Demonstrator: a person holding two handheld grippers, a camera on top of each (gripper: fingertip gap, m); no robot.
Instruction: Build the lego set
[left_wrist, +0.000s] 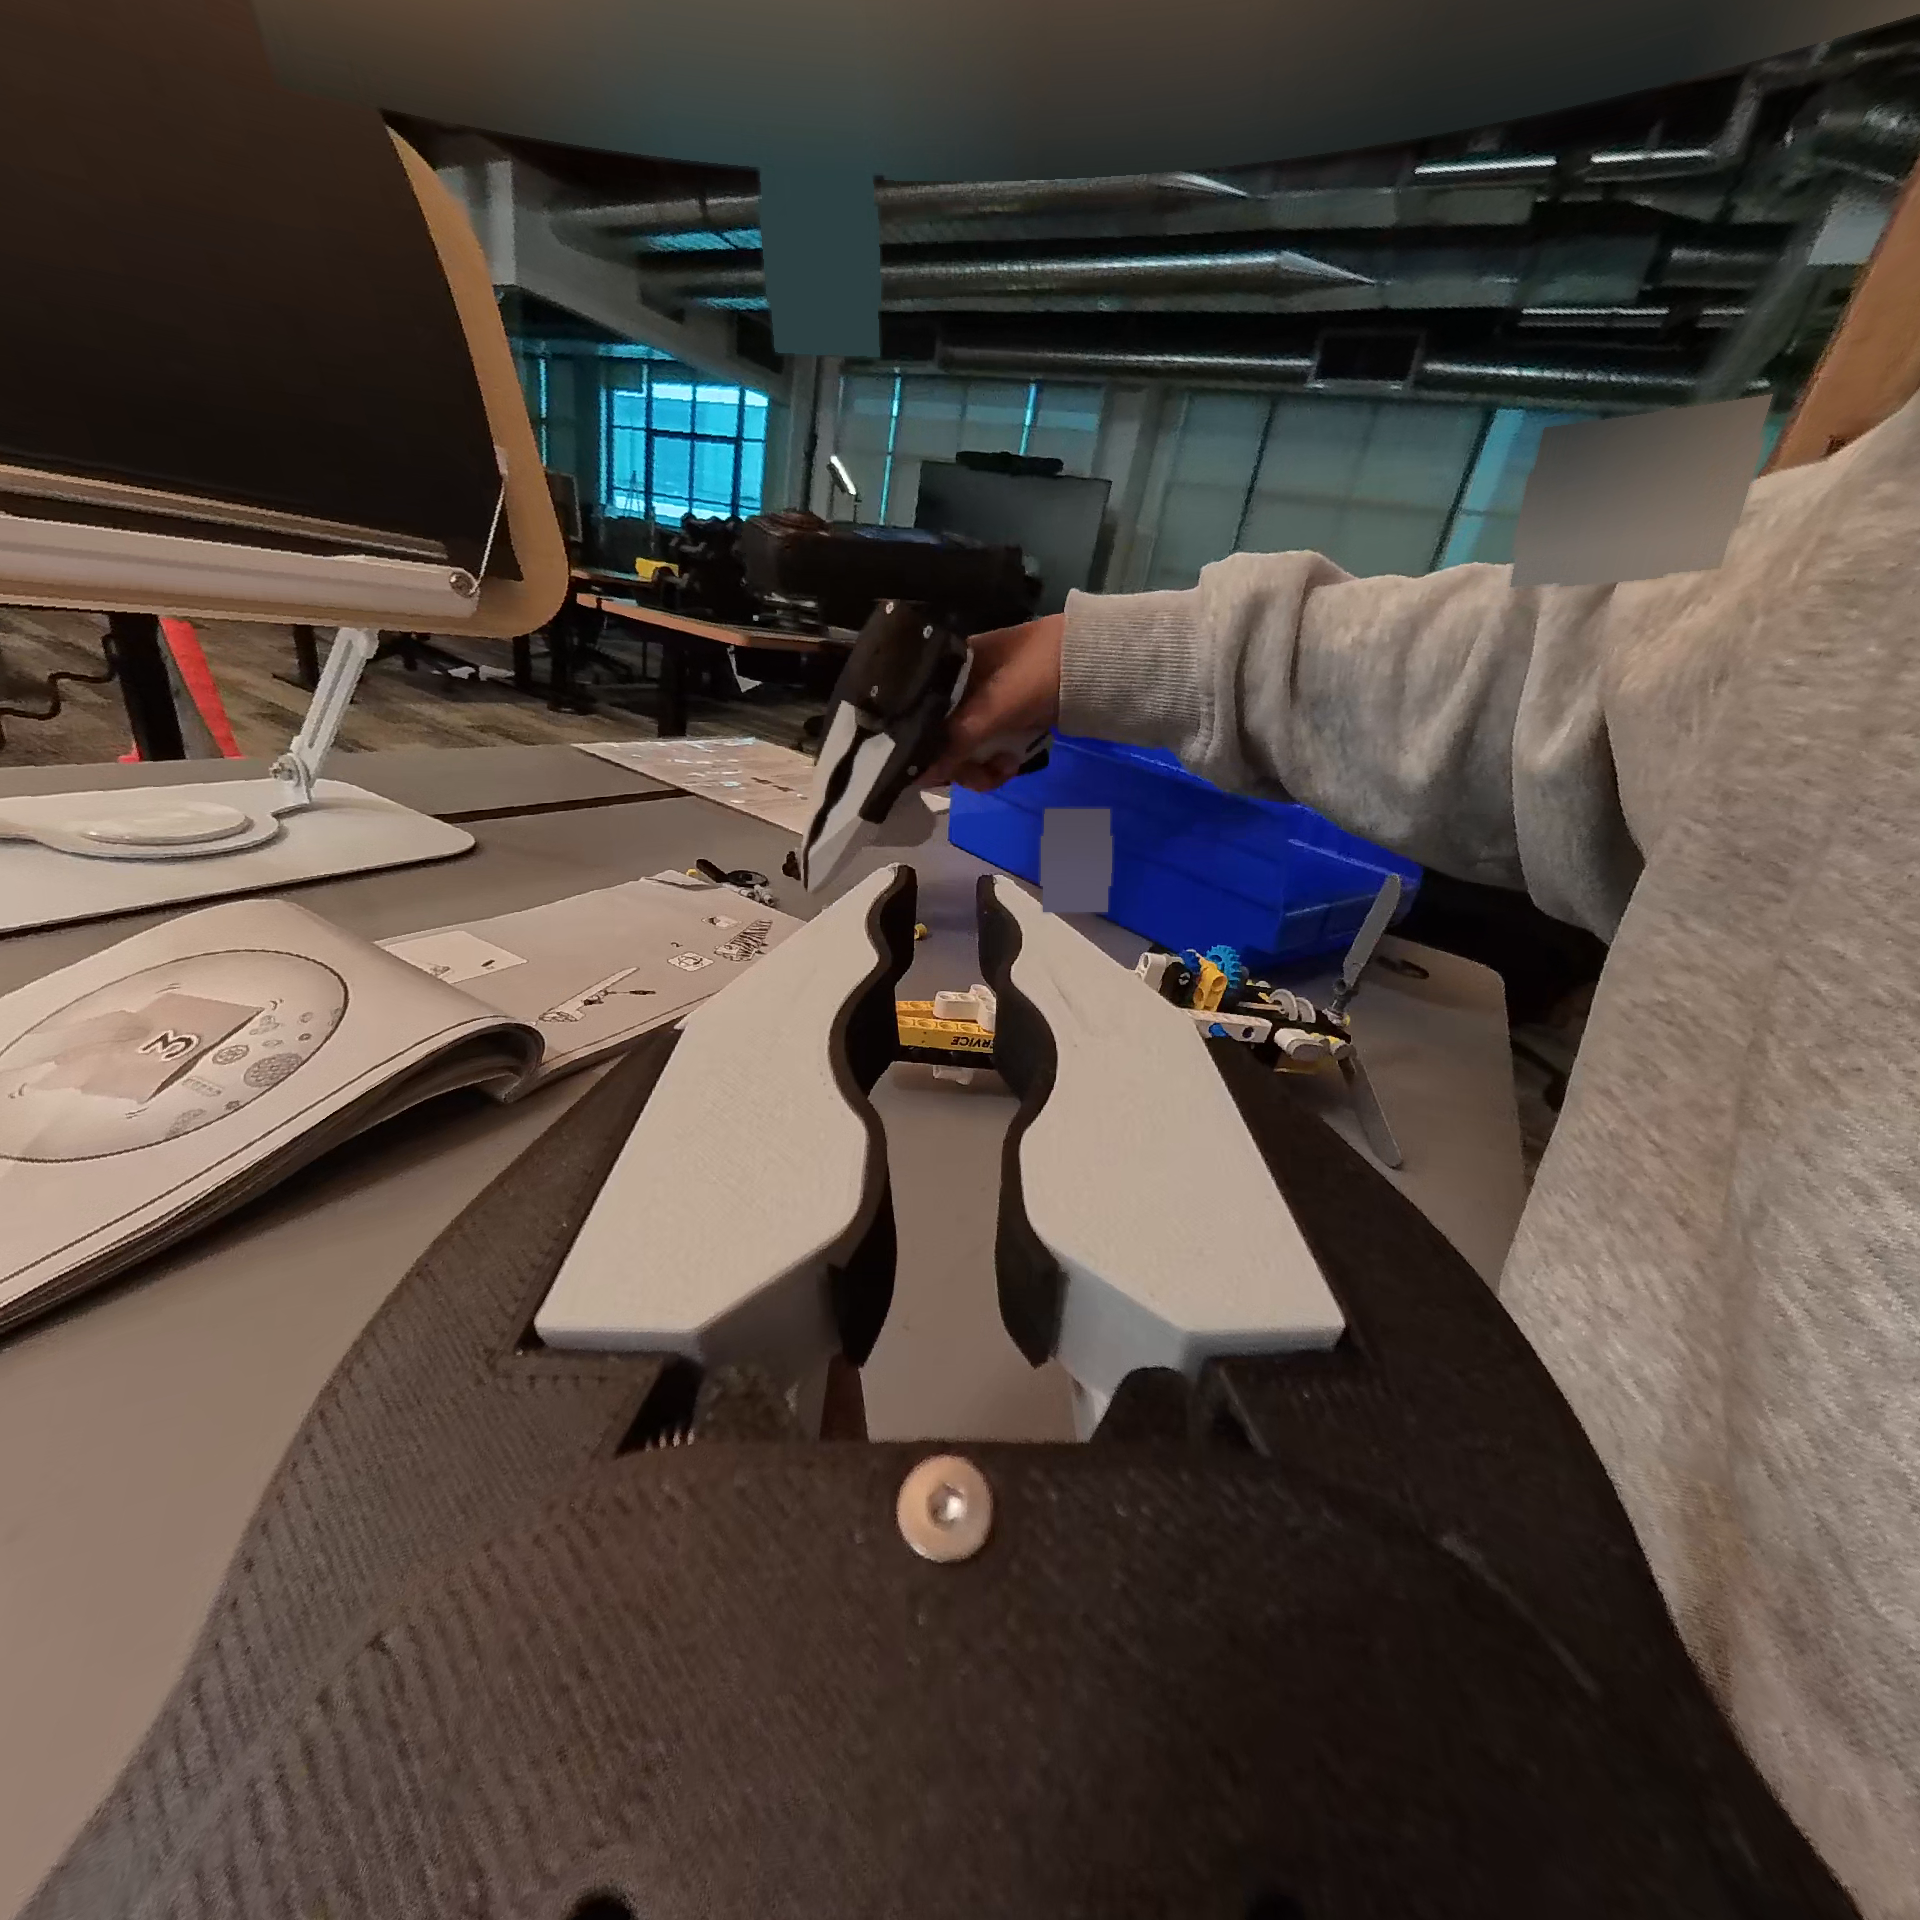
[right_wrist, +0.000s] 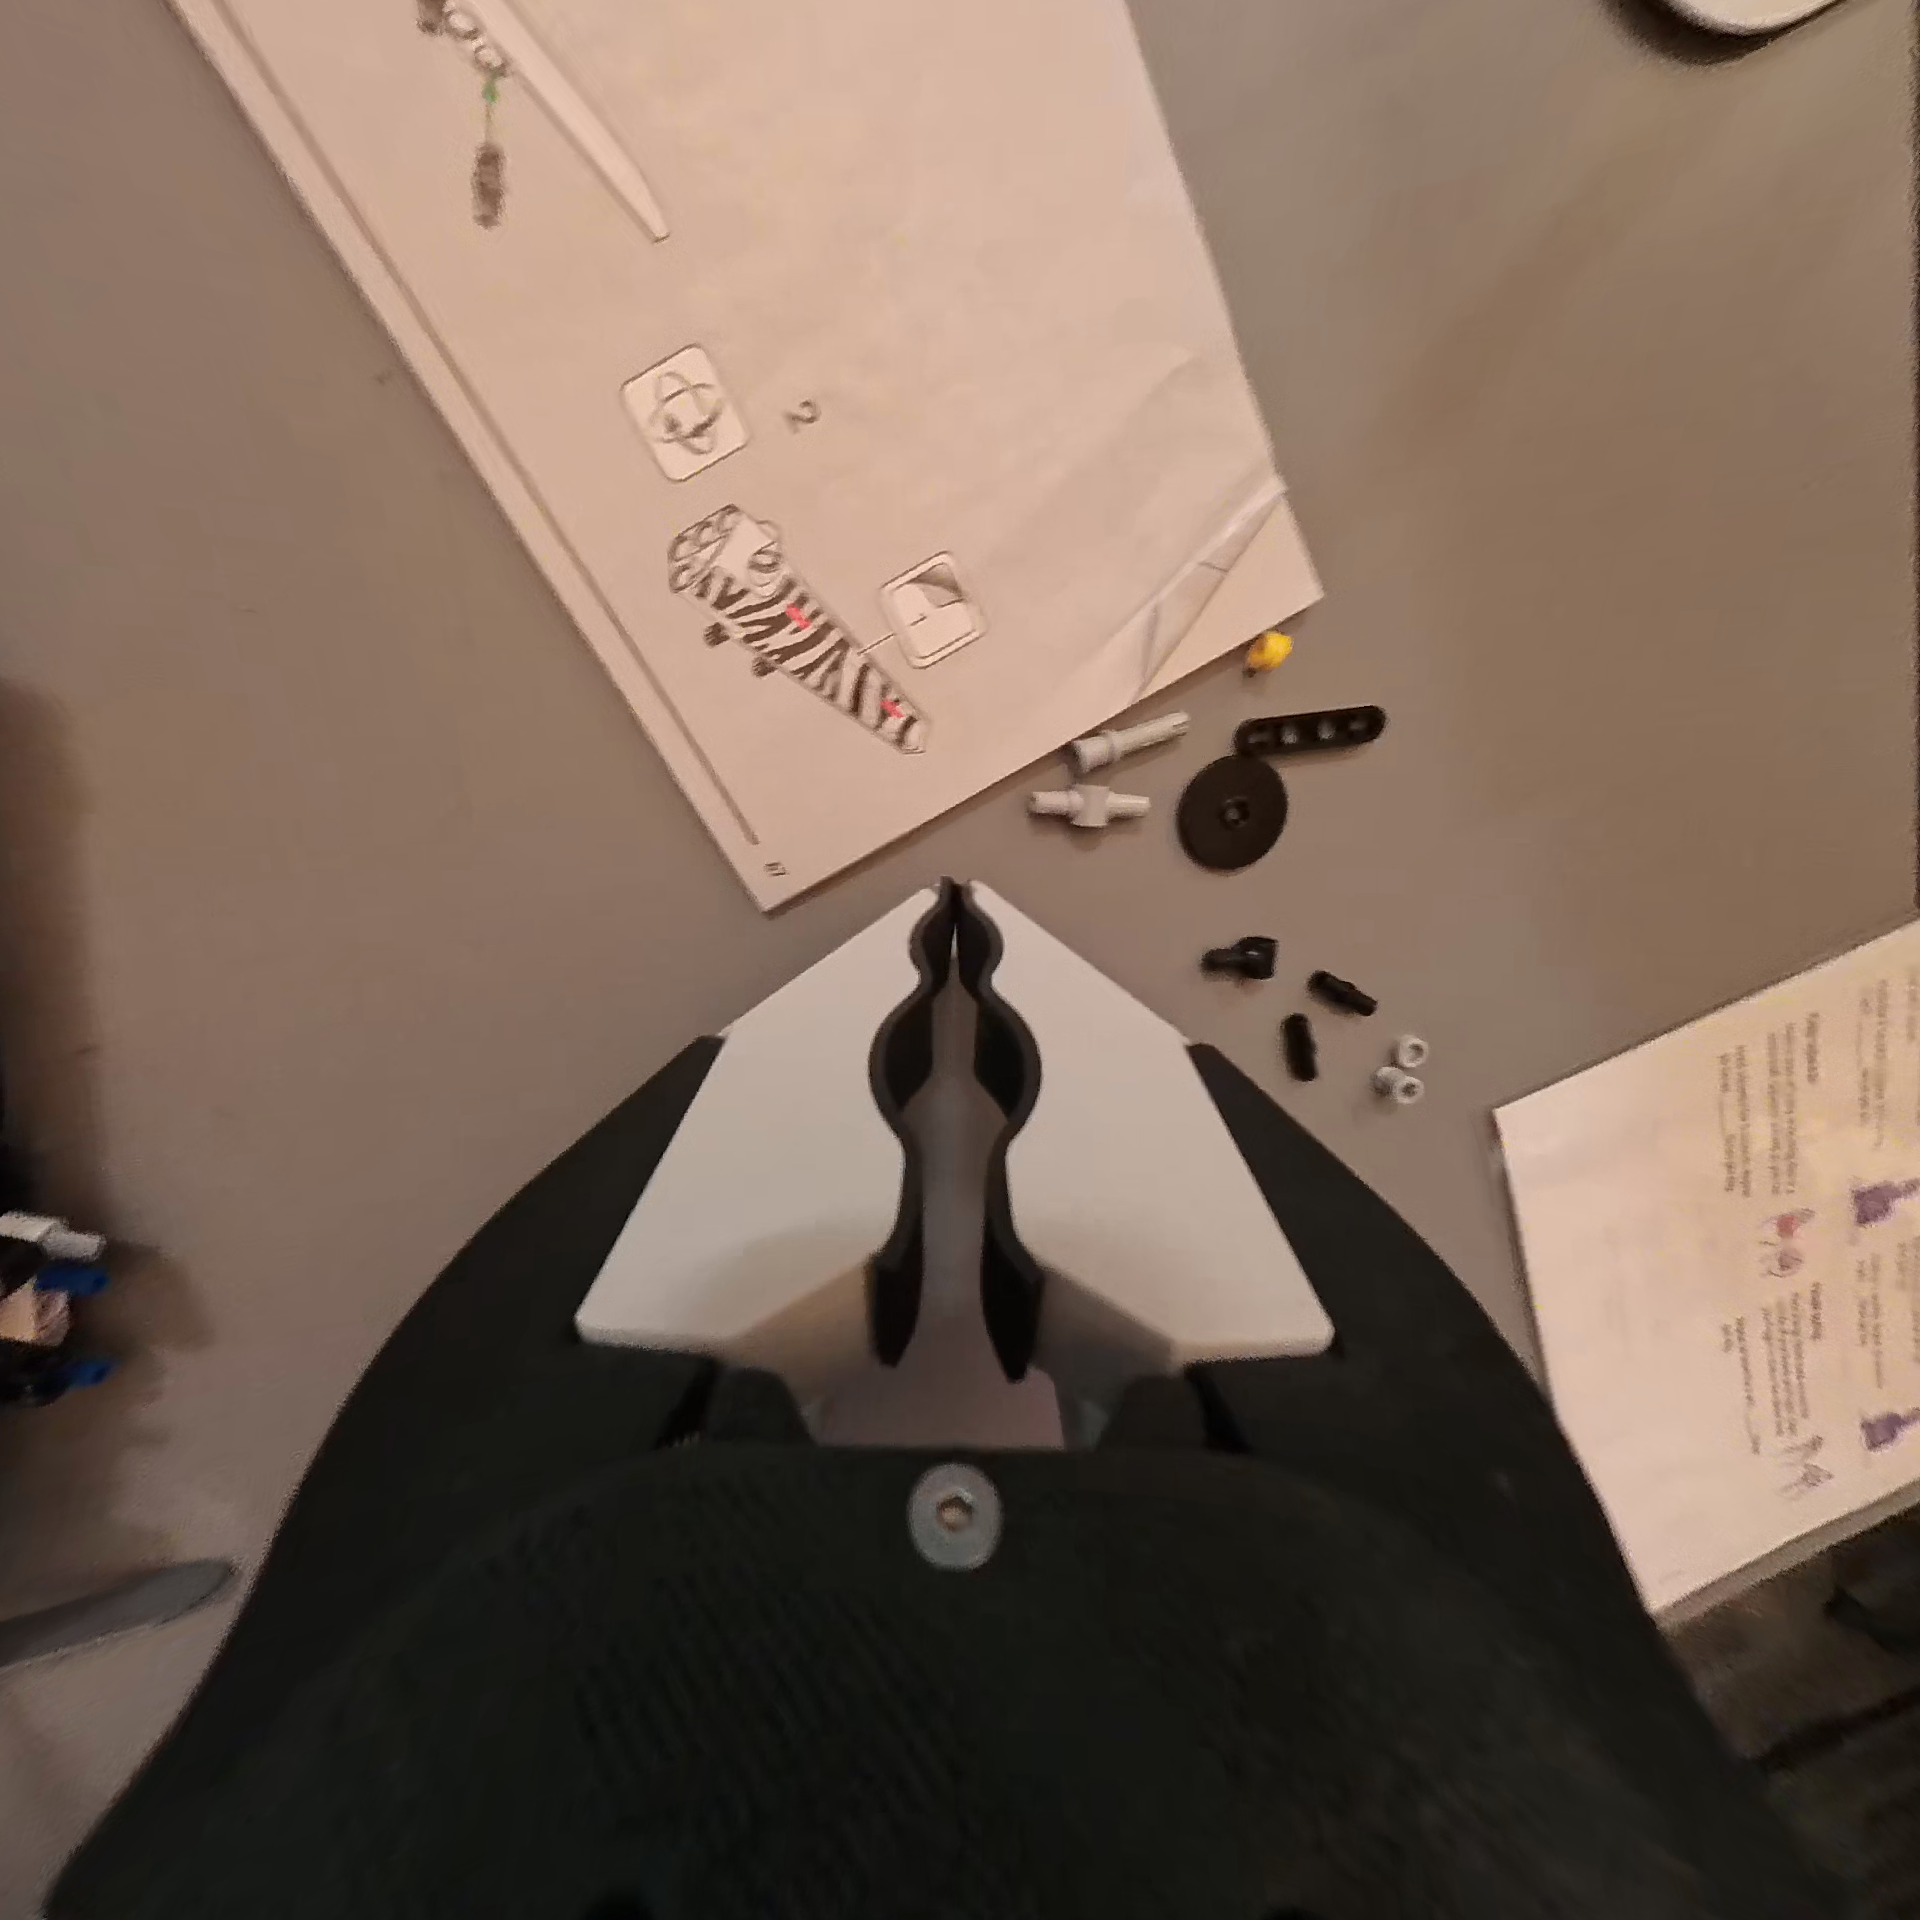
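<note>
Room: open workshop with bare ceiling ducts; grey counter (right_wrist: 312, 520) in front, a lamp base (left_wrist: 218, 831) at 10 o'clock in the left wrist view.
Booklet: open instruction booklet (right_wrist: 831, 364) at 12 o'clock of the right gripper, its near corner just beyond the tips.
Left gripper (left_wrist: 945, 894): jaws spread, pinching nothing — a yellow lego piece (left_wrist: 951, 1029) lies crosswise in the gap, and whether the pads touch it I cannot tell.
Right gripper (right_wrist: 951, 888): jaws pressed together, apparently empty, pointing down at the counter.
Key relation: loose lego parts (right_wrist: 1247, 831) lie at 1 to 2 o'clock of the right jaws, near but apart; the right hand is clearly the nearer one.
Look of parts: black round disc (right_wrist: 1233, 812) lying flat, thin black beam (right_wrist: 1311, 730) with its long axis running 3 to 9, two pale grey pins (right_wrist: 1101, 774), short black pegs (right_wrist: 1299, 1003) — small and slightly blurred.
Partial build: black, yellow and blue assembly (left_wrist: 1247, 1003) with grey blades, at 2 o'clock of the left jaws, before a blue bin (left_wrist: 1195, 862).
</note>
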